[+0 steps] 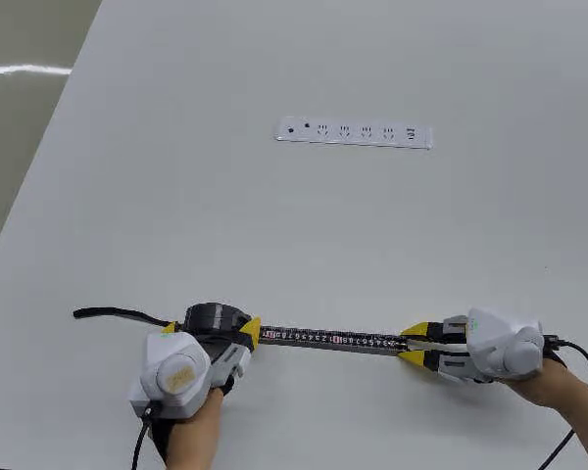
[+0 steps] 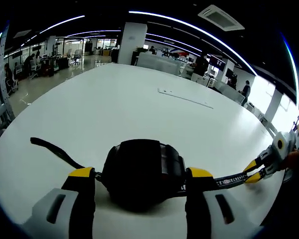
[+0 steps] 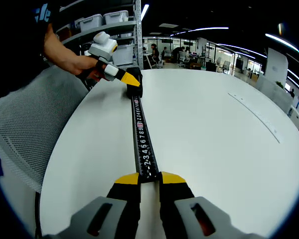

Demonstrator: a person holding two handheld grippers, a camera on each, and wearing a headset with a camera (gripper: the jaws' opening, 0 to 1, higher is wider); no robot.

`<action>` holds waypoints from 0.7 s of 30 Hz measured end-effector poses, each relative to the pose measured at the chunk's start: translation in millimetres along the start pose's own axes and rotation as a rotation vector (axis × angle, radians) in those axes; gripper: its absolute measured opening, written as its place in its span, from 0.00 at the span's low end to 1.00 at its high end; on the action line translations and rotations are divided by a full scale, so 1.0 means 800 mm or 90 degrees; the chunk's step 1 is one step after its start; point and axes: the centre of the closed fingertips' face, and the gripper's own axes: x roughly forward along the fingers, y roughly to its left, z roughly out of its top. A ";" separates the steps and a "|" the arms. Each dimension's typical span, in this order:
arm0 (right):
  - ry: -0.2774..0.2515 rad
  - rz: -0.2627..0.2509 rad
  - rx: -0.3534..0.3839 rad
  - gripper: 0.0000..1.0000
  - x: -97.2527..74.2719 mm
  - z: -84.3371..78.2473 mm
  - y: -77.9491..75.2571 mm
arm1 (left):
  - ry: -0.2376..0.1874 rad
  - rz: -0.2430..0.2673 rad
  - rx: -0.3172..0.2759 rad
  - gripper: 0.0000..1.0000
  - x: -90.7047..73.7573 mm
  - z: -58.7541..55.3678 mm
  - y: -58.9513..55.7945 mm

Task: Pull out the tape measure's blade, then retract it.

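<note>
The wide white table [image 1: 274,245] carries everything. A long white power strip [image 1: 354,132] lies far off toward the far edge, well apart from the work.

The left gripper [image 2: 141,174] has its jaws spread wide, and the yellow tips press on both sides of the black round tape measure case [image 1: 214,318], so it holds the case firmly. The case sits near the near edge of the table, toward the left edge. The right gripper [image 3: 149,178] has its jaws almost closed and pinches the free end of the blade [image 1: 333,340].

The blade is a narrow dark band with pale numerals and some small red marks. It is pulled out and lies straight on the table, along the near edge, from the case to the right gripper. A thin black strap [image 1: 118,314] trails from the case toward the left edge.

I judge the case hard, compact and a little heavy for its size, so a grip across its two flat sides is good. The blade is probably thin sprung steel, smooth and slippery, with sharp edges. It may buckle if pushed, and it may snap back fast. The best hold is at its end, and it should be guided back slowly.
</note>
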 end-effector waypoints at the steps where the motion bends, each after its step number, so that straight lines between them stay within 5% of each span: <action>1: 0.000 -0.001 0.000 0.12 0.000 0.000 0.000 | 0.001 0.002 -0.002 0.71 0.001 -0.001 0.000; 21: -0.001 -0.007 0.008 0.12 -0.004 0.004 0.001 | -0.016 0.038 -0.011 0.67 0.004 0.004 -0.005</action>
